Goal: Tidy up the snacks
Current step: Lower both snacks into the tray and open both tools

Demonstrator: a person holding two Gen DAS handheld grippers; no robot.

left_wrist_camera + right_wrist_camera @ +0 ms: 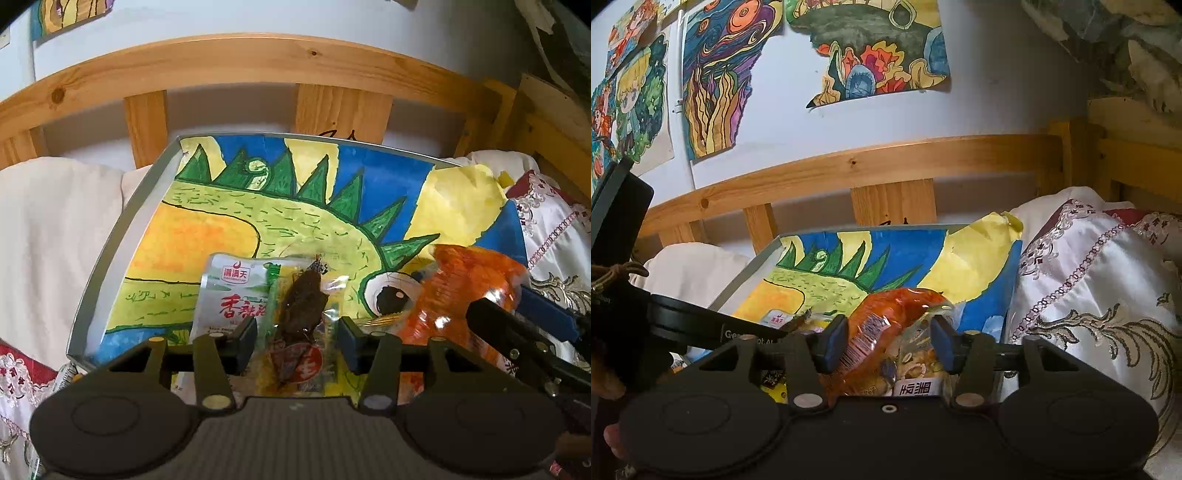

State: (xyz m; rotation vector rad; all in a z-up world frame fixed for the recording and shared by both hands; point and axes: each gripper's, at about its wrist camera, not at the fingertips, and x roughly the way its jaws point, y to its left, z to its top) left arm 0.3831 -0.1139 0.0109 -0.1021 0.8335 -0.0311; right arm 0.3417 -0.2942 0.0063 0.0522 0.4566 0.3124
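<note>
— Wooden bed rail behind, painted dinosaur tray below. Left gripper?
— Jaws apart, the clear packet of dark dried meat lying between them.
— Right gripper?
— Jaws apart around the crinkly orange snack bag.

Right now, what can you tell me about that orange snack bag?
The orange snack bag is crinkly, glossy, partly see-through plastic with a barcode label, puffed and rumpled. It lies in the tray on the dinosaur painting, at the tray's right side. It sits between the open jaws of the right gripper; whether they touch it is unclear.
</note>
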